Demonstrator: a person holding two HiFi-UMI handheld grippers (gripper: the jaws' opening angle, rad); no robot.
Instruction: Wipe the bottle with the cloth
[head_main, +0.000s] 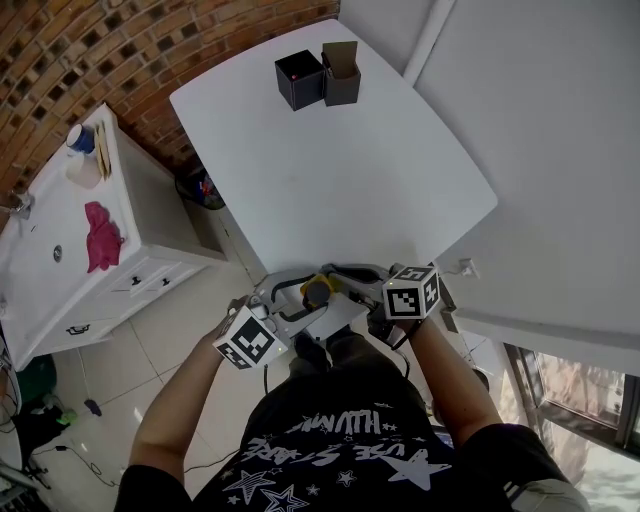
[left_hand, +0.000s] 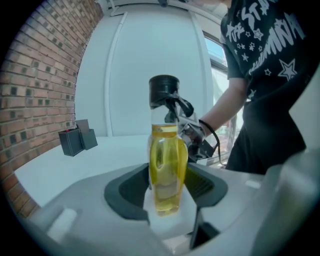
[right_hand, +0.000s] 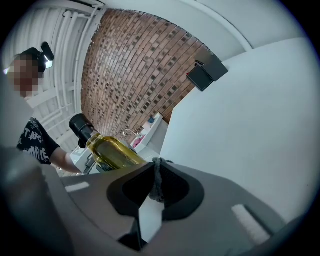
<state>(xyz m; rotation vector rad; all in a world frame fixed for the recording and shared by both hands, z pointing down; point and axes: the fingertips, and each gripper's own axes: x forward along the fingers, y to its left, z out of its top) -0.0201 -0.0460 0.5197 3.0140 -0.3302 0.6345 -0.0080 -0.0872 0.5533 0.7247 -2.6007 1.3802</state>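
Note:
A clear bottle (left_hand: 167, 170) of yellow liquid with a black cap stands upright between the jaws of my left gripper (left_hand: 167, 189), which is shut on its lower body. In the head view the bottle (head_main: 318, 290) sits low, just off the near edge of the white table (head_main: 330, 170), between my left gripper (head_main: 300, 302) and my right gripper (head_main: 350, 280). My right gripper (right_hand: 156, 182) is shut on a thin fold of grey cloth (right_hand: 157, 177). From its view the bottle (right_hand: 112, 150) lies tilted just left of the jaws. A dark strip (left_hand: 178, 106) by the bottle's neck looks like the same cloth.
Two dark boxes (head_main: 299, 80) (head_main: 341, 78) stand at the table's far end. A white cabinet (head_main: 150, 220) at the left carries a pink rag (head_main: 100, 238) and small jars. A brick wall runs behind it. A window (head_main: 575, 395) is at the right.

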